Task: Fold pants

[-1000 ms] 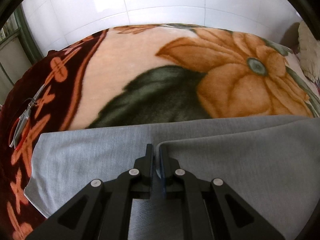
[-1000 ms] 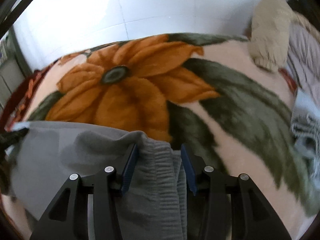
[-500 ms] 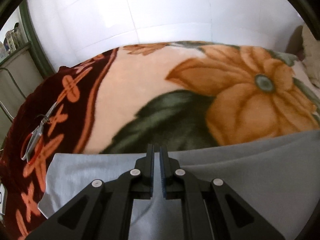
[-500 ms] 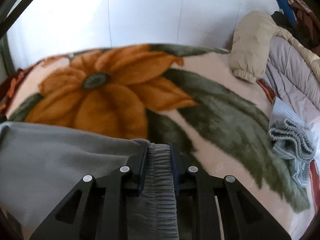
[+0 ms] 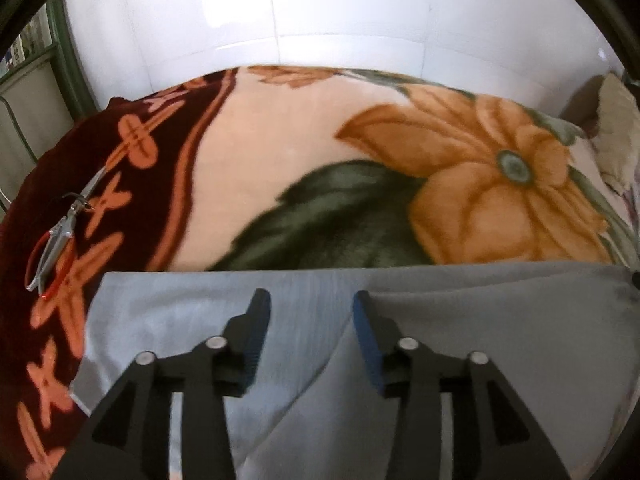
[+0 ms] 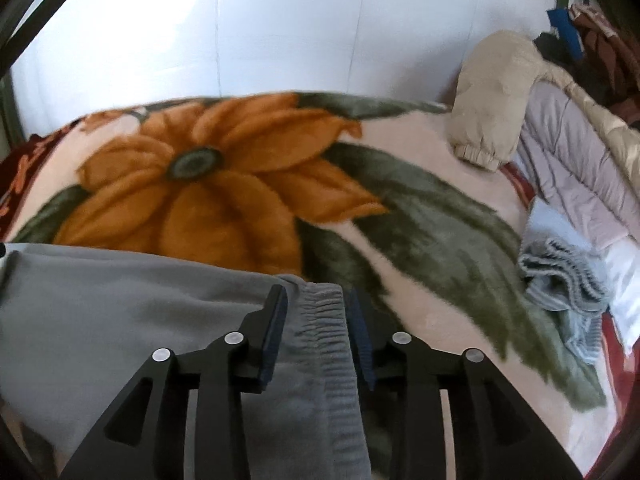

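Hovering over the grey cloth, the left gripper (image 5: 312,308) has its fingers spread wide with nothing between them, released above the leg end of the pants (image 5: 460,320), where an upper layer lies folded over a paler lower one. The right gripper (image 6: 316,304) also stands parted, its pads on either side of the ribbed waistband (image 6: 328,328) with visible gaps, so it looks let go rather than clenched, though the waistband sits right in its mouth. Outward from both tools, the pants lie stretched across the near edge of the bed, on a blanket (image 5: 280,160) printed with a big orange flower and dark green leaves. A pair of scissors (image 5: 60,232) with red handles rests on the dark red border toward the left edge of the bed, well apart from the cloth. Toward the right edge lie a beige jacket (image 6: 492,108), a pale quilted coat (image 6: 576,160) and a crumpled light blue garment (image 6: 560,276), none touching the pants. My judgement is that a lengthwise fold is laid down and both ends are set free, so the step in hand is the pause between folds. The next move likely calls for gripping one end cleanly through all layers and carrying it toward the other end without dragging the lower layer askew
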